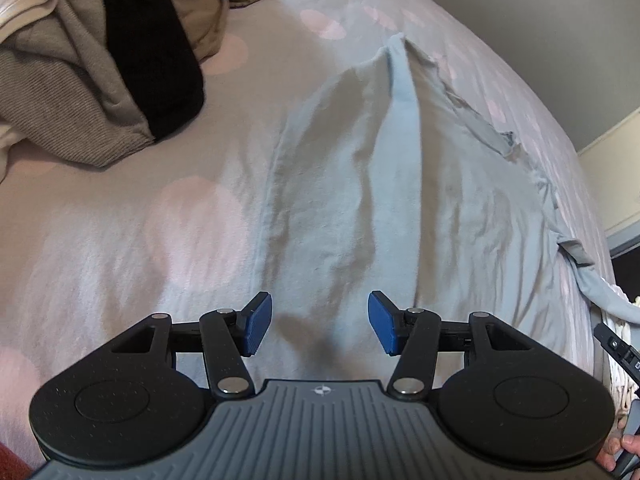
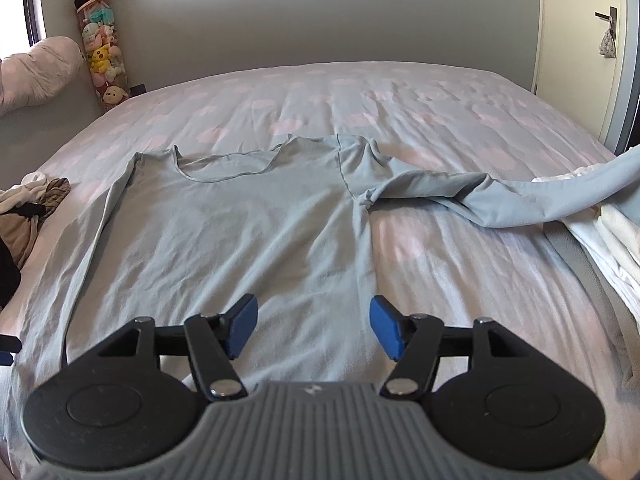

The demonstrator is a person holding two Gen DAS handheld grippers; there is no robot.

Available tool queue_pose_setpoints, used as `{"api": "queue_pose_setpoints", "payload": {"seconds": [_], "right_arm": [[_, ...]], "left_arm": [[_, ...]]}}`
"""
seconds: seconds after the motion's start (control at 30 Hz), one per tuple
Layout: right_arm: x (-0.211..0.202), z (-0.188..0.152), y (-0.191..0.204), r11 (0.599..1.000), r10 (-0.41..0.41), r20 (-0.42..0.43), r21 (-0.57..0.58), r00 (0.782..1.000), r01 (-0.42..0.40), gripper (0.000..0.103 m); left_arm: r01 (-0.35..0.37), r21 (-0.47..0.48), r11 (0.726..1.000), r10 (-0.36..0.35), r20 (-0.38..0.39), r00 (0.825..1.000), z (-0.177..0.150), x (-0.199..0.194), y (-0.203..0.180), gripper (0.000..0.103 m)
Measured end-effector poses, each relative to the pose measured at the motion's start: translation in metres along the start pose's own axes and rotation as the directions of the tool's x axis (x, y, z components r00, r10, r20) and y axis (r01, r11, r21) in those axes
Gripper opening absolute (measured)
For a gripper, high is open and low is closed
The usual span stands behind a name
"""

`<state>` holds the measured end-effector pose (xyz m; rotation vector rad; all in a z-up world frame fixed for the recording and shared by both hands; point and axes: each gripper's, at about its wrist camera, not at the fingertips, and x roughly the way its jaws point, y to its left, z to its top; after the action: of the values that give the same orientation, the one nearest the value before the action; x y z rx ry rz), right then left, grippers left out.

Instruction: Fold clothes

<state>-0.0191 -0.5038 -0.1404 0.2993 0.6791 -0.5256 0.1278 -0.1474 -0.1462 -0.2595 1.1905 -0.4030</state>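
Both tools are built alike. The left gripper (image 1: 320, 322) has a grey ribbed body with a small white round emblem near its front edge, flanked by two matte black round housings, each with a shallow circular recess on top. Black link arms run forward from silver rivet heads to two fingers capped with blue ribbed pads (image 1: 258, 324). The right gripper (image 2: 313, 327) shows the same grey ribbed body, black discs, silver rivets and blue pads (image 2: 240, 326), with triangular cut-outs in the outer black brackets. A hand (image 1: 618, 454) shows at the lower right corner of the left view.
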Motion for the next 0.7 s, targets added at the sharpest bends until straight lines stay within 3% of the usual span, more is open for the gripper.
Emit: {"api": "queue_pose_setpoints", "payload": {"seconds": [0.13,0.23,0.3,0.37,0.43,0.5,0.7], "right_arm": [[-0.003,-0.001,-0.002,1.0,0.011,0.015,0.011,1.0,-0.011,0.065],[-0.005,-0.001,-0.003,1.0,0.022,0.028,0.013,0.999,-0.022,0.065],[-0.006,-0.002,-0.003,1.0,0.025,0.031,0.015,0.999,-0.025,0.066],[-0.006,-0.002,-0.004,0.999,0.028,0.031,0.017,0.999,-0.029,0.066],[-0.006,-0.002,-0.004,0.999,0.031,0.034,0.018,0.999,-0.031,0.066],[-0.005,-0.002,-0.004,0.999,0.031,0.03,0.016,0.999,-0.032,0.067],[-0.003,-0.002,-0.002,0.999,0.029,0.022,0.013,0.999,-0.03,0.067]], "left_arm": [[-0.041,-0.116,0.992,0.041,0.002,0.999,0.001,-0.004,0.019,0.051],[-0.057,-0.092,0.994,0.053,-0.053,0.997,0.0,0.004,0.017,0.051],[-0.07,-0.056,0.996,0.068,-0.033,0.997,-0.001,0.003,0.01,0.048],[-0.014,-0.019,1.0,0.014,0.026,1.0,-0.003,-0.006,0.003,0.047],[0.04,0.046,0.998,-0.041,0.011,0.999,-0.007,-0.009,-0.008,0.045],[0.069,0.106,0.992,-0.066,-0.033,0.997,-0.012,-0.008,-0.022,0.036],[0.062,0.255,0.965,-0.012,-0.192,0.981,-0.04,0.007,-0.06,0.035]]}}
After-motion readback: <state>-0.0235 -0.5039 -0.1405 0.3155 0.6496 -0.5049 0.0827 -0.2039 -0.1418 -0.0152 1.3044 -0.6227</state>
